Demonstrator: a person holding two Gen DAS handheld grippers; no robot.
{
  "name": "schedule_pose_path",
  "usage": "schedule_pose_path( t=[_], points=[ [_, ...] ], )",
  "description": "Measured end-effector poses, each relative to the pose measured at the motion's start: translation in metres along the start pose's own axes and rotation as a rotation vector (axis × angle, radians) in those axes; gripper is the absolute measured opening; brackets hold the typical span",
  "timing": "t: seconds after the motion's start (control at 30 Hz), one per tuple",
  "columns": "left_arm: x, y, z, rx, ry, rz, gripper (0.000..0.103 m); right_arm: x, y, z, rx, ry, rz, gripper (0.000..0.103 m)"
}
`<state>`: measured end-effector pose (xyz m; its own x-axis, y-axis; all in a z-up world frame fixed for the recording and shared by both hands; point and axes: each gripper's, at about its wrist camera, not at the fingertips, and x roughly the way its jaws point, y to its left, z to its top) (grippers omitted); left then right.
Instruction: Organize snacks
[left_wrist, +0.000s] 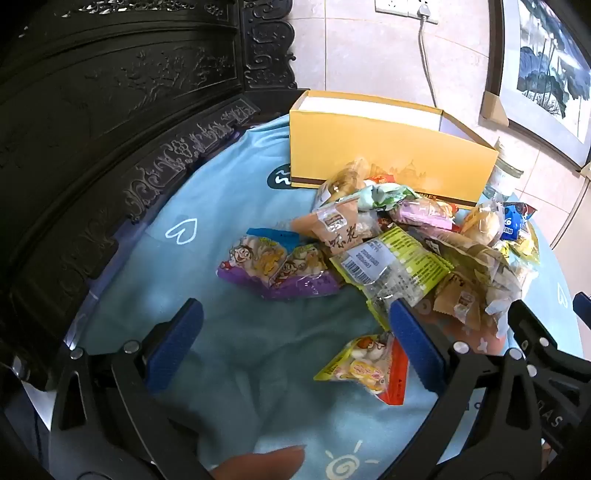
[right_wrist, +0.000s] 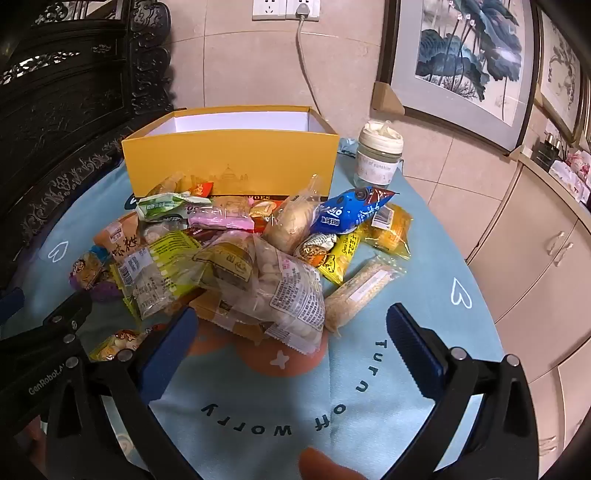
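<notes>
Right wrist view: both claws spread, empty; snack pile (right_wrist: 236, 254) fronts yellow box (right_wrist: 232, 162); jar (right_wrist: 376, 158) beside it.

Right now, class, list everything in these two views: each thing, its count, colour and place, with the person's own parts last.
box: one, yellow, open, behind the snacks
snack packets: a heap, mixed colours, in front of the box
small packet: one, yellow and red, apart, nearest the left tool
blue packet: one, right side of heap
jar: one, clear with cream lid, right of the box
cloth: one, light blue, covering the table
paintings: framed, leaning on the wall
carved furniture: dark, left
left tool: open, empty
right tool: open, empty
</notes>
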<state>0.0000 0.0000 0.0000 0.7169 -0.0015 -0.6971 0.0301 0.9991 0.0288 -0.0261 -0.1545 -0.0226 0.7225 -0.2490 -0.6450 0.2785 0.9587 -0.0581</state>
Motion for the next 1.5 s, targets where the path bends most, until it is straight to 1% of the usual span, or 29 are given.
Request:
schedule_pose_path(
  t=[0.5, 0.57, 0.8, 1.2, 1.4, 1.5],
  points=[
    [-0.002, -0.001, 0.002, 0.005, -0.008, 0.005, 0.101, 0.004, -0.005, 0.002, -0.001, 0.0, -0.002, 0.102],
    [-0.002, -0.002, 0.002, 0.005, -0.009, 0.008, 0.101, 0.003, -0.001, -0.002, 0.0, 0.0, -0.001, 0.102],
    [-0.001, 0.0, 0.001, 0.012, -0.006, 0.002, 0.101, 0.001, 0.001, -0.002, 0.003, 0.002, -0.001, 0.102],
    [0.004, -0.005, 0.0, 0.033, -0.001, -0.017, 0.101, 0.009, -0.012, 0.002, 0.024, 0.005, 0.0, 0.102],
    [0.006, -0.005, 0.001, 0.03, -0.001, -0.019, 0.101, 0.012, -0.009, 0.004, -0.008, 0.001, -0.019, 0.102],
    [0.006, -0.006, 0.001, 0.034, 0.002, -0.023, 0.101, 0.011, -0.008, 0.003, -0.01, -0.003, -0.008, 0.102]
  ],
)
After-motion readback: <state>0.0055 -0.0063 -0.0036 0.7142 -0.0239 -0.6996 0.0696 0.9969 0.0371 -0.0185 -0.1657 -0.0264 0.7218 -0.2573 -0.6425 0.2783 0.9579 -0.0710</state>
